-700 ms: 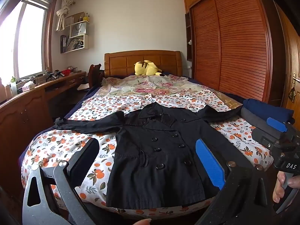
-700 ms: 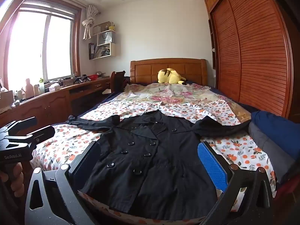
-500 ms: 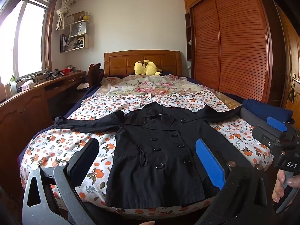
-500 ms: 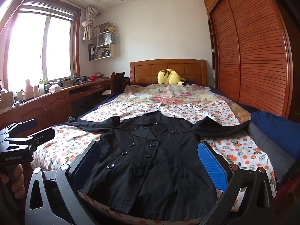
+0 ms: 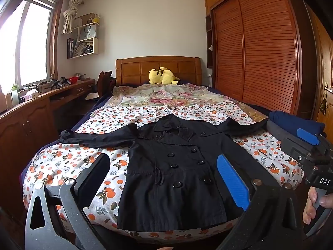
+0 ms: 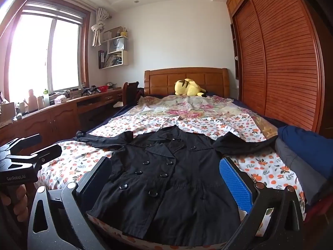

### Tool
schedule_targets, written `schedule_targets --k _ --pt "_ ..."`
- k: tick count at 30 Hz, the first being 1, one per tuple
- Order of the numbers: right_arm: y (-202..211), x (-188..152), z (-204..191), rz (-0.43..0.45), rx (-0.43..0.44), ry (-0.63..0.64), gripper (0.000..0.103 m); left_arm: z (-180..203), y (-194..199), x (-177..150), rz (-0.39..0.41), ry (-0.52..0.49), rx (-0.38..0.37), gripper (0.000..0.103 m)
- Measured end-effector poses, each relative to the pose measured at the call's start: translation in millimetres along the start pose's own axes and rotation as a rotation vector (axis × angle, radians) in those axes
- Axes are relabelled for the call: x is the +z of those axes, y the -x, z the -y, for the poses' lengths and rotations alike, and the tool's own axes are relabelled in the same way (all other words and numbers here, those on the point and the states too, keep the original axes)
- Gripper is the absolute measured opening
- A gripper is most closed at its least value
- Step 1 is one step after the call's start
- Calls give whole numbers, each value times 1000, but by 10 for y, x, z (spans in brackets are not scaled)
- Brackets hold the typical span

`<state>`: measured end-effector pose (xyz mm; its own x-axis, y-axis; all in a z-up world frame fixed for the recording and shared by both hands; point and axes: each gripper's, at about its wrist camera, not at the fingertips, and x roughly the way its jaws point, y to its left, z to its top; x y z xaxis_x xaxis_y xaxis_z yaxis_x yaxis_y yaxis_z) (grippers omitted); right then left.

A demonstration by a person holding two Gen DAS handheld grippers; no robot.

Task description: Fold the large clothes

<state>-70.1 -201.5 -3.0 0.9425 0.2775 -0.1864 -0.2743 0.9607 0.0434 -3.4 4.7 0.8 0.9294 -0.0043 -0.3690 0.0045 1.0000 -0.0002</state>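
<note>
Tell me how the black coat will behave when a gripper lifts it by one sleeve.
The coat lies flat and creased on the bed, so it will probably drape limply and sag. Its long body and double row of buttons suggest fairly thick cloth, likely heavy for one pinch. The sleeve may slide along the sheet first.

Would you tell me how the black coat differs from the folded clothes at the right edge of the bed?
The black coat lies spread flat, front up, sleeves out sideways; the folded clothes form a compact stack. The coat is black with buttons; the stack is navy over grey, with no buttons visible. Both rest on the floral bedspread.
</note>
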Motion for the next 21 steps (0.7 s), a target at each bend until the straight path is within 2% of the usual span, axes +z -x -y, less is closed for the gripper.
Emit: schedule_targets --k 21 --pt "-8 -10 11 8 2 0 103 41 1 9 -6 -1 0 103"
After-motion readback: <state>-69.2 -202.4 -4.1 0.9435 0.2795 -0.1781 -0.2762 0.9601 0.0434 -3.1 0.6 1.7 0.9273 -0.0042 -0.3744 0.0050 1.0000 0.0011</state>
